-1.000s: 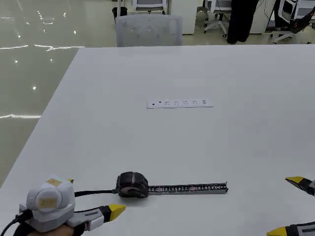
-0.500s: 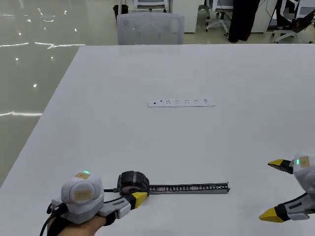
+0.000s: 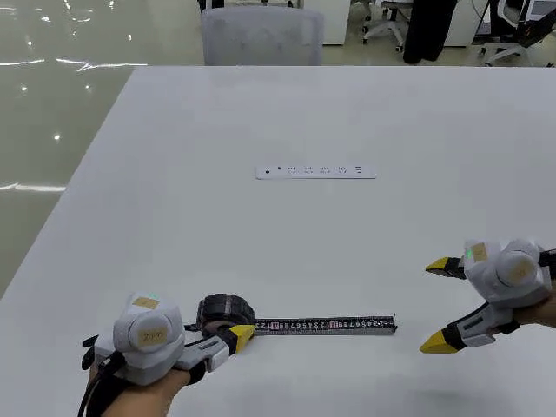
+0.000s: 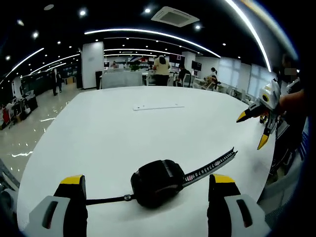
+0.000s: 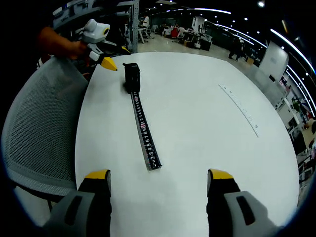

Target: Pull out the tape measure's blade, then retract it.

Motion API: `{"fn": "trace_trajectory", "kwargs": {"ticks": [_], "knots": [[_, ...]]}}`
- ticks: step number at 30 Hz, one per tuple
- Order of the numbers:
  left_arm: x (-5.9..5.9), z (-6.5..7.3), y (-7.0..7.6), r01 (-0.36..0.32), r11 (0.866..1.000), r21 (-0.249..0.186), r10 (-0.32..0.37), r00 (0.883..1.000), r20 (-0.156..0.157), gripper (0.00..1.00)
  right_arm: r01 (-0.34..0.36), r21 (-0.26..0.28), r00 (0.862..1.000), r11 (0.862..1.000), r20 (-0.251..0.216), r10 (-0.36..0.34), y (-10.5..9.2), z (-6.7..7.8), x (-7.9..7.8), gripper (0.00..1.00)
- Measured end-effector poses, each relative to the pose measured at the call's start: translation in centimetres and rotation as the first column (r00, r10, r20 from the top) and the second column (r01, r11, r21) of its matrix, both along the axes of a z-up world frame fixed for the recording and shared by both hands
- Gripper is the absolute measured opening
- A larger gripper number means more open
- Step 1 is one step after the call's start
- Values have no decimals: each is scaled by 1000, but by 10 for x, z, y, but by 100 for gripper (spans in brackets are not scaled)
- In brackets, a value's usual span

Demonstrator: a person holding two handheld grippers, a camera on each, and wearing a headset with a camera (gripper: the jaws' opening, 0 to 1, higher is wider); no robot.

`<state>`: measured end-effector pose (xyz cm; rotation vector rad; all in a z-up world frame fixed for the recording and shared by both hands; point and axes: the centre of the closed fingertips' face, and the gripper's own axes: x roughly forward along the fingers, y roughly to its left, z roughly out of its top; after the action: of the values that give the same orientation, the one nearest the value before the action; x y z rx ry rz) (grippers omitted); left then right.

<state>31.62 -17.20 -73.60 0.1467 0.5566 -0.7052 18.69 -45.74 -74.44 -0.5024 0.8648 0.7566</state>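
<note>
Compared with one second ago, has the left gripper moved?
Yes. In the head view the left gripper has come forward and rightward to the tape measure case, which lies where it was; its open jaws now straddle the case.

Scale nos. 2–9 on blade [image 5: 143, 131]

The bench [image 3: 347, 243] is plain white, no pattern on it. The tape measure [image 3: 226, 311] is black; its blade [image 3: 326, 326] is dark with a run of white numerals and ticks, and a few marks in red. A black strap [image 4: 106, 200] runs from it. The left gripper [image 4: 147, 179] and the right gripper [image 3: 434, 306] are both pale grey with bright yellow tips, and the right one carries a small green light. The power strip [image 3: 314, 172] is white with dark socket marks. The chair [image 3: 261, 35] is grey mesh, and the floor [image 3: 52, 87] a glossy pale green-grey.
</note>
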Motion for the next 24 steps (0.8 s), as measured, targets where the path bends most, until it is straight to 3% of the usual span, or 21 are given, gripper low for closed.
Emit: {"fn": "trace_trajectory", "kwargs": {"ticks": [4,7,12,14,16,20,24], "knots": [[-2,-5,-7,4,1000,-6,-4,1000,0,100,-54,4,998,999,-22,55,7,-6,6,75],[0,-5,-11,-7,1000,-17,8,1000,9,100,-91,-22,995,996,-43,90,8,-13,8,74],[-1,-6,-23,9,1000,-22,-8,999,39,100,-124,-36,990,992,-65,121,11,-22,14,72],[0,-4,-29,31,999,-36,-28,995,92,100,-142,-50,987,989,-83,138,11,-26,14,70],[1,-5,-30,36,999,-12,-34,990,136,100,-157,-66,984,985,-98,150,10,-32,15,68],[1,-7,-32,37,999,-21,-34,990,135,100,-167,-73,980,983,-118,158,10,-40,18,63],[2,-13,-30,14,1000,-15,-12,994,109,100,-184,-76,977,980,-119,174,15,-47,19,56]]}}
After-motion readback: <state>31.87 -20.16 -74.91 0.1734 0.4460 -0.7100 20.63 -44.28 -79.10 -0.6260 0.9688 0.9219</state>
